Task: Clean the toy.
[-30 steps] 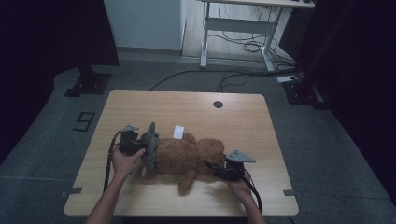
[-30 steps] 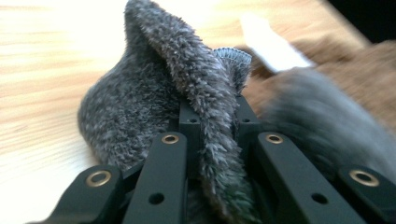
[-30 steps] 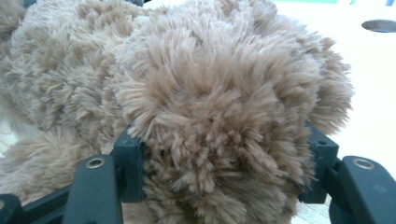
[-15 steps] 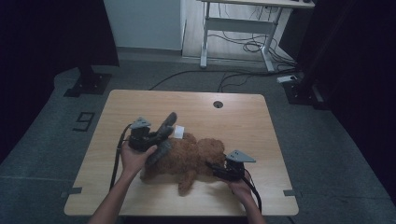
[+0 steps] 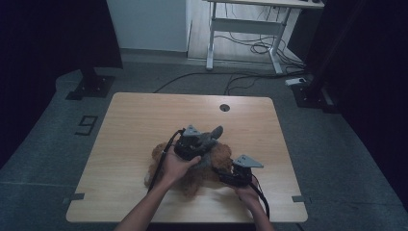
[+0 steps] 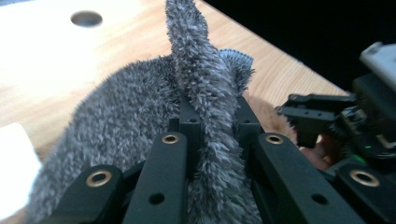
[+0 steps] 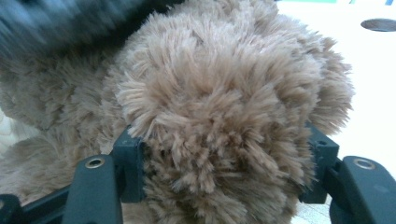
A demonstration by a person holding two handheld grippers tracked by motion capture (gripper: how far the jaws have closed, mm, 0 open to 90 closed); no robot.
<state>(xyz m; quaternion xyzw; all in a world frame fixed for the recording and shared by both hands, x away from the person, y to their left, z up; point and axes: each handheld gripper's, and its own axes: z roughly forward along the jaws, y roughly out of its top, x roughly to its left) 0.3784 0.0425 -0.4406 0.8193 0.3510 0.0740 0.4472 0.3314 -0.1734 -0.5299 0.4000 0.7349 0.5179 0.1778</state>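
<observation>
A: Where is the brown plush toy point(image 5: 192, 168)?
B: It lies on the table point(image 5: 134, 120) toward six o'clock of the centre, under both hands.
A: And the left tool point(image 6: 212, 116)?
B: It is clamped on the grey fuzzy garment point(image 6: 140, 121), pinching a fold above the toy.
A: The right tool point(image 7: 224, 154)?
B: At four o'clock of the toy, it grips a rounded part of the brown fur.

Plush toy point(image 5: 192, 168) at 6 o'clock on the surface point(image 5: 130, 125).
Fuzzy cloth point(image 5: 209, 139) on toy; left gripper point(image 5: 195, 144) at its 12, right gripper point(image 5: 231, 175) at its 3.
</observation>
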